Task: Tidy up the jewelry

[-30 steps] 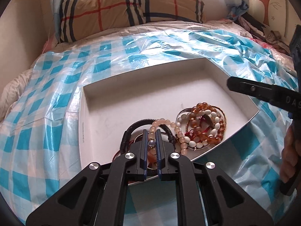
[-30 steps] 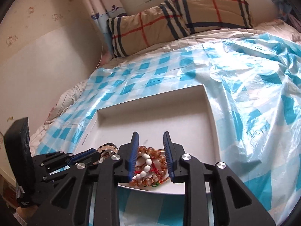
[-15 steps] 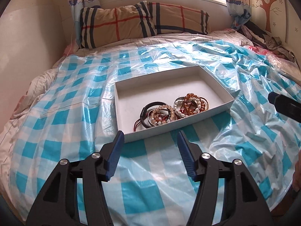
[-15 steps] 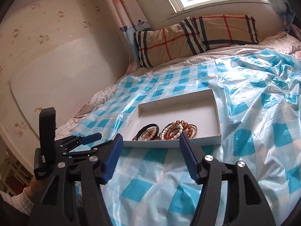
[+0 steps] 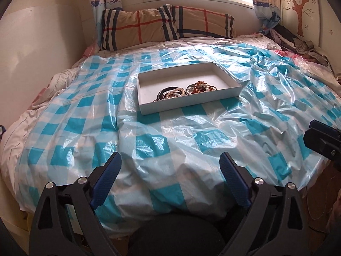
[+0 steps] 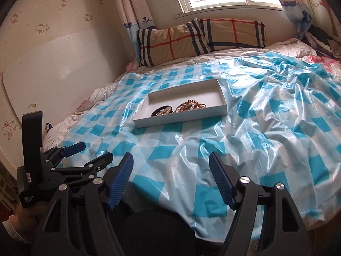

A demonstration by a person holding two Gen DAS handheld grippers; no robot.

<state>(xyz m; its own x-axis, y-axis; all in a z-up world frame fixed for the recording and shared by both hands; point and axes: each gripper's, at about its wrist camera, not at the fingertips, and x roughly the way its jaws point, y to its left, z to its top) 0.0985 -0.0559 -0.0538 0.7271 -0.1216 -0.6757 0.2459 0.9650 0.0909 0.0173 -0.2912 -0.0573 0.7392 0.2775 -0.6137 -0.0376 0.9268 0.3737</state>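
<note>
as both tools hung over the near end of the bed (image 5: 64, 98), the left gripper (image 5: 170, 170) and the right gripper (image 6: 171, 172) had their jaws apart and opening, with nothing between the blue pads but the checked plastic sheet (image 5: 213, 140) below. the white tray (image 5: 149, 106) lay well apart from both, toward the middle of the bed, short of the plaid pillows (image 5: 166, 25). inside it, against its near wall, sat two clusters side by side: dark cord and pale bead bracelets (image 5: 170, 92) on the left, amber and white bead bracelets (image 5: 201, 86) on the right; whether the two heaps touched could not be told. the rest of the tray floor was bare. no loose jewelry showed on the sheet, so the gathering appeared done. judged from this layout, any remaining work would be finer sorting within the tray, if the task asks for it.
</note>
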